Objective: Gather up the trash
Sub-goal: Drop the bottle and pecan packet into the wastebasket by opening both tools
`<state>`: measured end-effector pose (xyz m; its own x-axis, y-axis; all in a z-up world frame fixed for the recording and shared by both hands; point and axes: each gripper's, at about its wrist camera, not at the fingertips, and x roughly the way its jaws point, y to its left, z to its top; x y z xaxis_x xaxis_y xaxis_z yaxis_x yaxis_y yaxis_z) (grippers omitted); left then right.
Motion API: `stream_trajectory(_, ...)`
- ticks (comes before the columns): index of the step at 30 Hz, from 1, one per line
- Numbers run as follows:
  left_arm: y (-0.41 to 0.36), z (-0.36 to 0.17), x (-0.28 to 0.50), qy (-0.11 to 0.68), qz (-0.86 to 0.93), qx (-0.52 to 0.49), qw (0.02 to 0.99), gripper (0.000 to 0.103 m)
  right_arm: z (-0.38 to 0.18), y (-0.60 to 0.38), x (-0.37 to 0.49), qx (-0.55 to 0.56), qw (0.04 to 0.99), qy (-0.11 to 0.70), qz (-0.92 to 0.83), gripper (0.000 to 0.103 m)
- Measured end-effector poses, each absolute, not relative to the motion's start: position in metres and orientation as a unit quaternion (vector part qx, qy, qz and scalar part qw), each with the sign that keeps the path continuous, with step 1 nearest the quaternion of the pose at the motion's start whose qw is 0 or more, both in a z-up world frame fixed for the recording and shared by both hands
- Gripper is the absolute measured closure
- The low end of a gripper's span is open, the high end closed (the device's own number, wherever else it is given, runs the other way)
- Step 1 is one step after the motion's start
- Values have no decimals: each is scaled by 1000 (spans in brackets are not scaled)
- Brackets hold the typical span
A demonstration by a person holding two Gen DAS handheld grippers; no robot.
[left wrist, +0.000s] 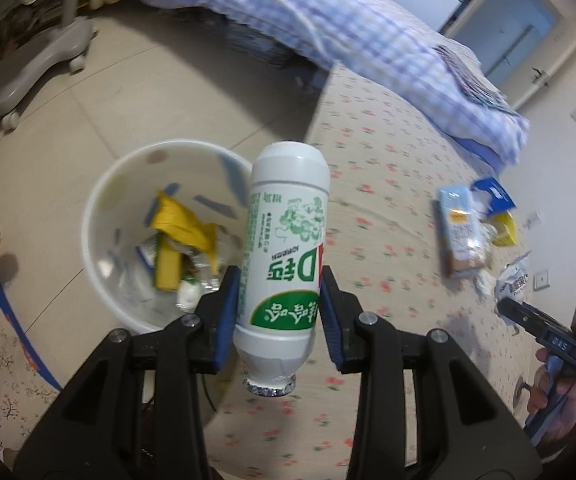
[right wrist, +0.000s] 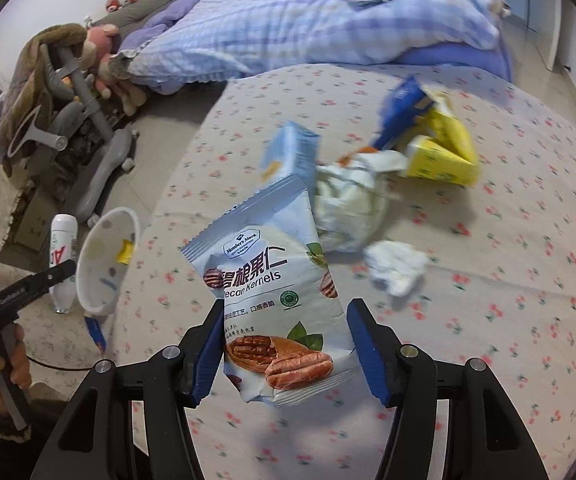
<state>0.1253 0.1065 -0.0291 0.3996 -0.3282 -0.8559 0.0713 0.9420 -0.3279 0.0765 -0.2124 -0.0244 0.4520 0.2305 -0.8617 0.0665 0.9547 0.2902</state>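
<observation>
Left gripper (left wrist: pixel 279 308) clamps bottle (left wrist: pixel 283 256) mid-body, beside bin (left wrist: pixel 99 216): light, stiff, slick plastic, so grip the label. Right gripper (right wrist: pixel 285 344) pinches pecan bag (right wrist: pixel 271 296) above bed (right wrist: pixel 488 280): limp, crinkly.

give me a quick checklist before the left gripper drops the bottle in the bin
1. Left gripper grips the white drink bottle: ok, jaws clamp both sides of it, neck toward the camera.
2. Bottle over the white trash bin: not ok, it overlaps only the bin's right rim, mostly over the bed edge.
3. Room in the bin: ok, yellow packaging and wrappers lie low inside.
4. Bottle sealed: cannot tell, foil shows at the mouth.
5. Right gripper out of the way: ok, it is over the bed with the pecan kernels packet.
6. Its hold on the packet: cannot tell, a gap shows at the right jaw.
</observation>
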Motion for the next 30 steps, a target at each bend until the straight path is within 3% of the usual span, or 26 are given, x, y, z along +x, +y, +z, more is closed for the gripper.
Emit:
stream_trajectory(18,157,-72,158,548,-73,-124,824,62,-45,-87,139,114,830,533,121,41)
stream_trajectory(19,157,-71,159,549,-72,-121,824,60,-47,-84,142,115,829,534,123,41)
stream_trajectory(21,157,-66,157,546,-57,-103,830,28,-49,-83,145,116,828,535,124,41)
stream_trajectory(22,158,-63,156,540,-49,-94,835,21,-50,-82,147,117,827,535,124,41)
stream_trajectory(25,160,-53,148,526,-30,-57,848,16,-50,-77,148,119,826,536,126,41)
stream_trajectory(27,165,-53,144,530,-17,-51,846,6,-50,-72,150,120,826,535,130,41)
stream_trajectory(30,175,-56,138,537,-1,-49,842,3,-50,-62,154,121,825,535,136,41)
